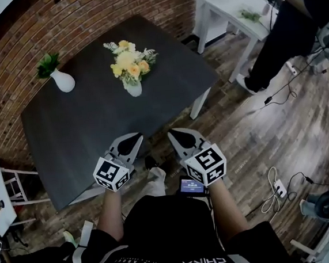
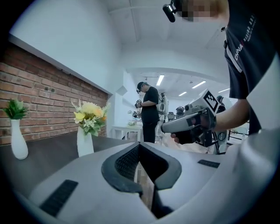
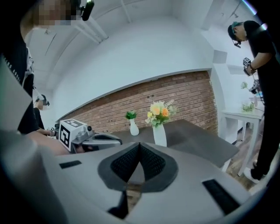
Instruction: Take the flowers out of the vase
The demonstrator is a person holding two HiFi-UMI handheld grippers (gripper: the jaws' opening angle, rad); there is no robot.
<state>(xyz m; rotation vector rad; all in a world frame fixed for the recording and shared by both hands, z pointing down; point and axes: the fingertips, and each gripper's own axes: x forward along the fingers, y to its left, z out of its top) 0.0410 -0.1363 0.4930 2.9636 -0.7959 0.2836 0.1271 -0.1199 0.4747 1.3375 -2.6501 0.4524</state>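
A bunch of yellow and orange flowers [image 1: 129, 60] stands in a white vase [image 1: 133, 88] near the middle of a dark table [image 1: 95, 129]. The same flowers [image 2: 89, 114] show left of centre in the left gripper view, and the flowers [image 3: 158, 112] in their vase [image 3: 160, 134] show mid-frame in the right gripper view. My left gripper [image 1: 135, 139] and right gripper [image 1: 173, 134] hover side by side over the table's near edge, well short of the vase. Both are shut with nothing between the jaws.
A second small white vase [image 1: 63, 81] with green sprigs stands at the table's far left by the brick wall. A white side table [image 1: 240, 11] and a person in black [image 1: 293, 23] are at the right. Cables and a power strip [image 1: 277, 189] lie on the wooden floor.
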